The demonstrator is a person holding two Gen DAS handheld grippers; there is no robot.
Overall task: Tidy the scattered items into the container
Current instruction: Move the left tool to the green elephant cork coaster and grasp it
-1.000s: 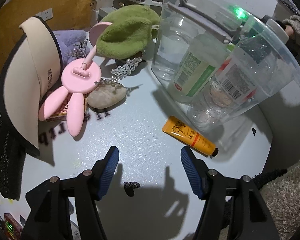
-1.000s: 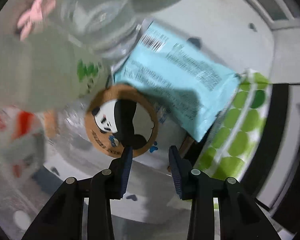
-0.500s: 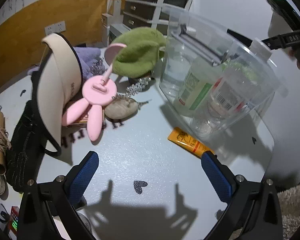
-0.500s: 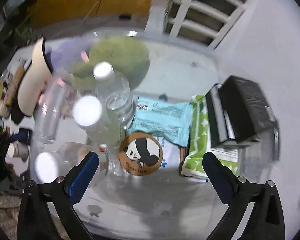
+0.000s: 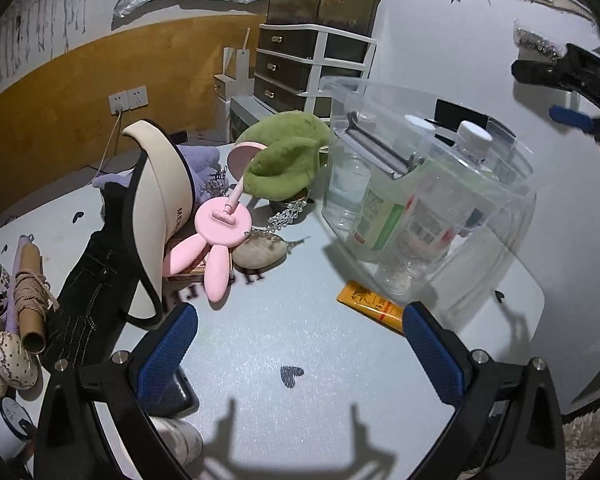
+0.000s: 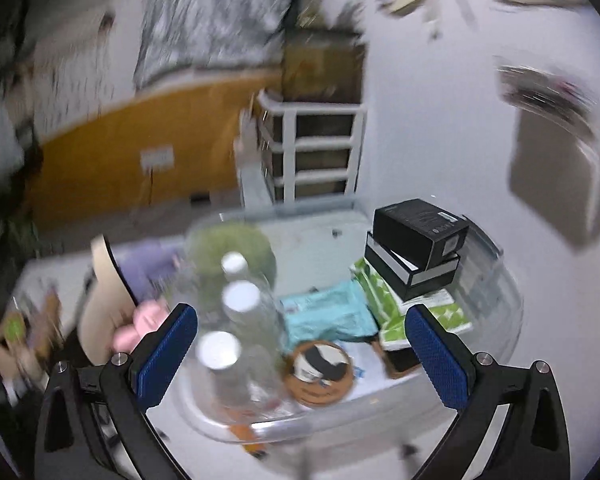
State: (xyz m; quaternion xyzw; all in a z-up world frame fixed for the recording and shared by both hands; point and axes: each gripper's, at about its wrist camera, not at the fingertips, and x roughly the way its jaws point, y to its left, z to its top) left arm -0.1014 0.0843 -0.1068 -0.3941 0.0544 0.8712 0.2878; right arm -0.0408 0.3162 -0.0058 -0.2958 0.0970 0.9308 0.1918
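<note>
The orange tube is seen lying flat on the white table, just in front of the clear tub, at lower centre right of the left wrist view; its long axis runs from upper left to lower right, the lower end hidden behind a blue pad. Black print and a red band are shown on it. In the right wrist view, which is blurred, only an orange smear under the tub's near wall can be made out, but the tub's contents are shown from above: three white-capped bottles, a teal pack, a panda lid, a green-dotted pack and black boxes. The left gripper is spread fully with nothing between its jaws; the right gripper likewise, held above the tub.
</note>
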